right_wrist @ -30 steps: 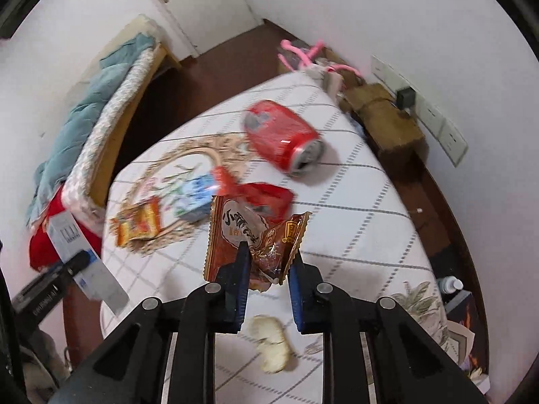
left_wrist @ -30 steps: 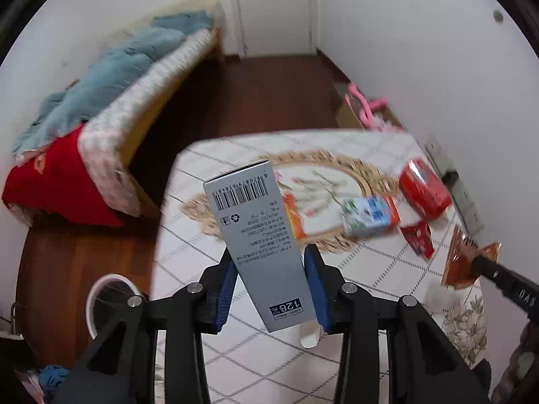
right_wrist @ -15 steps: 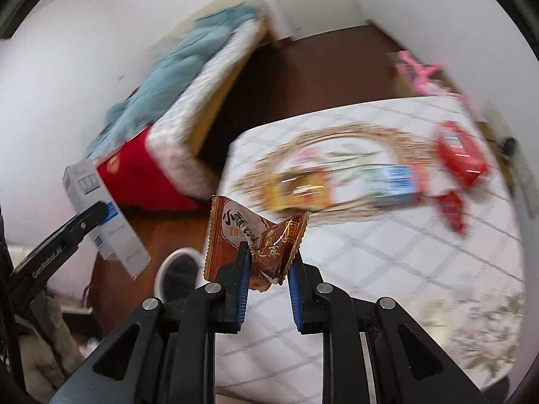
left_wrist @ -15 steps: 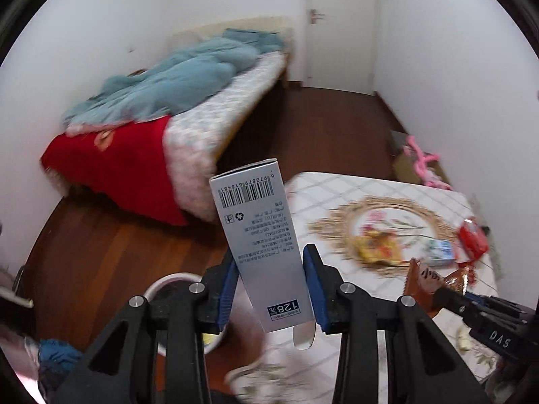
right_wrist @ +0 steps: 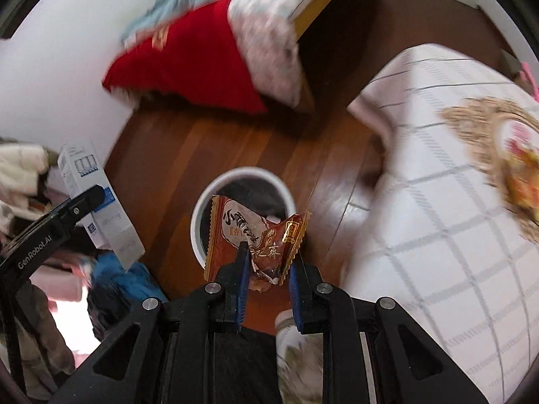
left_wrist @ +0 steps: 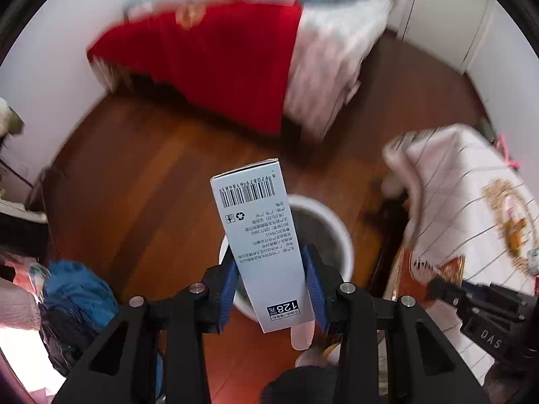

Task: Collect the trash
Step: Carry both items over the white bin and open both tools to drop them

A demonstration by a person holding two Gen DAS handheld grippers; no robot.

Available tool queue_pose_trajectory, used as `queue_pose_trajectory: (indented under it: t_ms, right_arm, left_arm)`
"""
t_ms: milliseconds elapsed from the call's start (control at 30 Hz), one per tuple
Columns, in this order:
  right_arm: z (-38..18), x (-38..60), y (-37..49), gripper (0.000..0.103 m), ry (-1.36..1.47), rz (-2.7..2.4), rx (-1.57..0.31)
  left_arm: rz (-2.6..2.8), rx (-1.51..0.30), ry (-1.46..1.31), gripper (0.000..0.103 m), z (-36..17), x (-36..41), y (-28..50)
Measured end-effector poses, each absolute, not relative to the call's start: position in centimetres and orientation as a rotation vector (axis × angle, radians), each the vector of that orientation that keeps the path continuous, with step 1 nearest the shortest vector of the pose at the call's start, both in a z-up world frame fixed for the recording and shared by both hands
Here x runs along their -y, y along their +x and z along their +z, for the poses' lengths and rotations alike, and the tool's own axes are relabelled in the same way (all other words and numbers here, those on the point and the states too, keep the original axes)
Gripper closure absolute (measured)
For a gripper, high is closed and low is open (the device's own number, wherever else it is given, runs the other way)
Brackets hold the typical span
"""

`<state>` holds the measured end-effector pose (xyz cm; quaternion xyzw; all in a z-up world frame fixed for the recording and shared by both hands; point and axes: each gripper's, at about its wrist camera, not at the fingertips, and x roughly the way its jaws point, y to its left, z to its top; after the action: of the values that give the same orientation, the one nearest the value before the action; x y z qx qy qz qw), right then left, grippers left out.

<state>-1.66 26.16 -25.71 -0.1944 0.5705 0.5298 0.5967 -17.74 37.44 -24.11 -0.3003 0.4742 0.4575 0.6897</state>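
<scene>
My left tongs (left_wrist: 273, 289) were clenched on a grey carton (left_wrist: 259, 232), its barcode end pointing away from me and tilted a little to the left. Through the left wrist camera the carton hung over the near rim of a white bin (left_wrist: 340, 235) standing on the wooden floor (left_wrist: 134, 175). The blue pads (left_wrist: 230, 279) pressed both long sides of the carton.

My right tongs (right_wrist: 266, 279) were grasping a brown snack wrapper (right_wrist: 242, 232), crumpled at its lower edge where the pads met it. From the right wrist camera the wrapper sat in front of the same white bin (right_wrist: 215, 188), covering its near rim; the bin's dark inside showed above it, but I could not make out what lay in there.

The counter (right_wrist: 438, 202), draped in a white checked cloth, stood to the right of the bin, with a gold-rimmed mat (right_wrist: 478, 124) on top, too blurred to read. Beyond the floor lay a bed (right_wrist: 262, 27) with a red blanket (right_wrist: 188, 64) hanging off its end. A heap of blue cloth (left_wrist: 74, 293) lay on the floor to the left of the bin.
</scene>
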Motion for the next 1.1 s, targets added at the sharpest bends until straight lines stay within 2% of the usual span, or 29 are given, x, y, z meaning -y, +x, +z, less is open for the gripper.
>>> queue_pose_trajectory:
  t_ms: [267, 467, 500, 533, 567, 600, 633, 667, 767, 833, 900, 1100]
  right_arm:
    - [-35.2, -34.0, -5.9, 0.081, -0.639, 1.166, -1.473]
    - [-40.4, -36.7, -5.6, 0.079, -0.696, 1.111, -1.572]
    - [-41.1, -37.0, -5.5, 0.076, -0.700, 1.102, -1.584]
    - [-41.6, -37.1, -5.5, 0.074, -0.707, 1.102, -1.599]
    - [-41.9, -37.2, -5.6, 0.068, -0.711, 1.104, -1.610]
    - [-42.3, -37.3, -5.5, 0.059, -0.711, 1.102, -1.620]
    - [-42.4, -37.2, -5.5, 0.053, -0.709, 1.104, -1.631]
    - [-42.5, -37.2, -5.4, 0.042, -0.699, 1.111, -1.641]
    - [-42.4, -37.1, -5.2, 0.028, -0.686, 1.122, -1.634]
    - [-42.1, -37.0, -5.1, 0.017, -0.683, 1.137, -1.628]
    - [-41.8, -36.9, -5.1, 0.000, -0.695, 1.149, -1.609]
    - [-40.0, -35.6, -5.9, 0.000, -0.793, 1.140, -1.483]
  left_arm:
    - [0.883, -1.240, -0.939, 0.068, -35.0, -42.9, -18.6]
    - [0.866, -1.283, -1.001, 0.064, -37.4, -44.2, -18.0]
    - [0.866, -1.280, -1.005, 0.054, -37.5, -44.3, -18.0]
    - [0.872, -1.269, -1.008, 0.037, -37.5, -44.3, -18.0]
    - [0.873, -1.262, -1.012, 0.028, -37.4, -44.5, -18.5]
    - [0.874, -1.252, -1.019, 0.014, -37.3, -44.7, -18.8]
    - [0.881, -1.245, -1.022, 0.012, -37.1, -44.7, -19.0]
    - [0.890, -1.242, -1.019, 0.012, -37.0, -44.8, -19.4]
    - [0.934, -1.224, -0.986, 0.011, -36.2, -44.4, -19.9]
    - [0.966, -1.217, -0.950, 0.006, -35.6, -44.0, -20.2]
    - [0.999, -1.197, -0.921, 0.006, -34.8, -43.5, -20.5]
    - [1.084, -1.142, -0.845, 0.006, -32.6, -41.4, -21.4]
